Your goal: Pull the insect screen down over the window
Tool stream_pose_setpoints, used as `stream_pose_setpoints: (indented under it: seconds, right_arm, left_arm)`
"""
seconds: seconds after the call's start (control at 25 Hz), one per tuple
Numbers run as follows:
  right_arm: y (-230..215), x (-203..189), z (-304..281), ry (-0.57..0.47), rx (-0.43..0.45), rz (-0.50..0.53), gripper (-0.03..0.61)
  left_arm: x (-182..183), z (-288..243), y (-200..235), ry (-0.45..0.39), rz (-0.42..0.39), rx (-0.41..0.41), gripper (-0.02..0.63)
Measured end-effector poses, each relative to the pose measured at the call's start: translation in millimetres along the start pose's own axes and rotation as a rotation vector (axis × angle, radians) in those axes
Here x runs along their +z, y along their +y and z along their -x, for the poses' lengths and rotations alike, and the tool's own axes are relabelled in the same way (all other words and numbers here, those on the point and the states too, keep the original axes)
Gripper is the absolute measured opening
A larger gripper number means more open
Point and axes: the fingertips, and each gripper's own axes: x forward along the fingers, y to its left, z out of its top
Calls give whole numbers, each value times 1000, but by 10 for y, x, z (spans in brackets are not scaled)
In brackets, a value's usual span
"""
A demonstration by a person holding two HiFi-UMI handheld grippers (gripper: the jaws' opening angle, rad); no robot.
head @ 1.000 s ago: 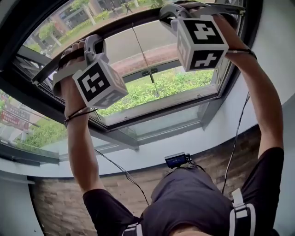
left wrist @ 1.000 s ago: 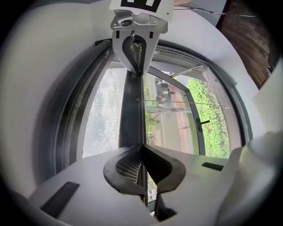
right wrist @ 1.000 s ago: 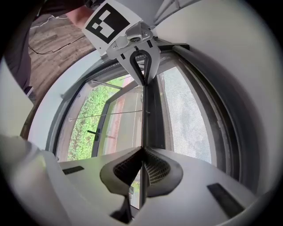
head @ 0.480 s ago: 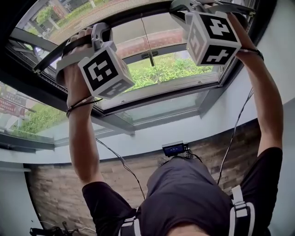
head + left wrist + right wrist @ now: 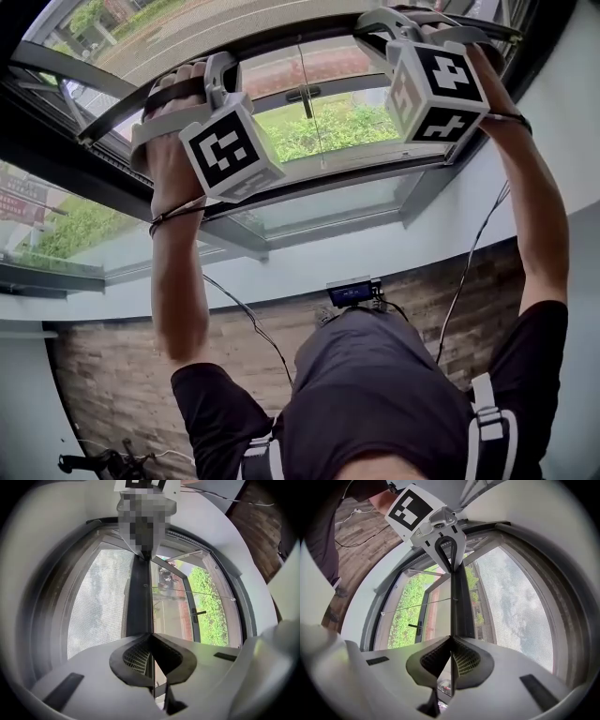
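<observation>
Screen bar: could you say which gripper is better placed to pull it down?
Neither: left gripper and right gripper are both shut on the bar, spaced along it; probably pull with both.

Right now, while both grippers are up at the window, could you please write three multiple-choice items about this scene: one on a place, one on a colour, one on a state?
1. In the left gripper view, on which side of the pull bar does the insect screen mesh lie?
A) left
B) right
C) both sides

2. What colour is the pull bar?
A) white
B) red
C) dark grey to black

3. How do the jaws of the left gripper stand?
A) wide open
B) shut on the pull bar
C) shut on nothing

Answers:
1 A: mesh fills the left side, while the shrubs show unveiled on the right.
2 C: the bar runs as a dark strip.
3 B: the pads meet on the bar's thin edge.
</observation>
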Motion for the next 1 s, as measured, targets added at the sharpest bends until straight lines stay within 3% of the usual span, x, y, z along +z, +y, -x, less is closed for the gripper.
stream_pose_setpoints:
  seconds: [0.48, 1.0]
  right_arm:
    - [851, -105, -335, 1, 96, -17, 23]
    - [1073, -36, -475, 17, 196, -21, 23]
  left_arm:
    - [2, -217, -887, -3, 11, -115, 15]
    - [-64, -282, -1150, -15, 42, -234, 15]
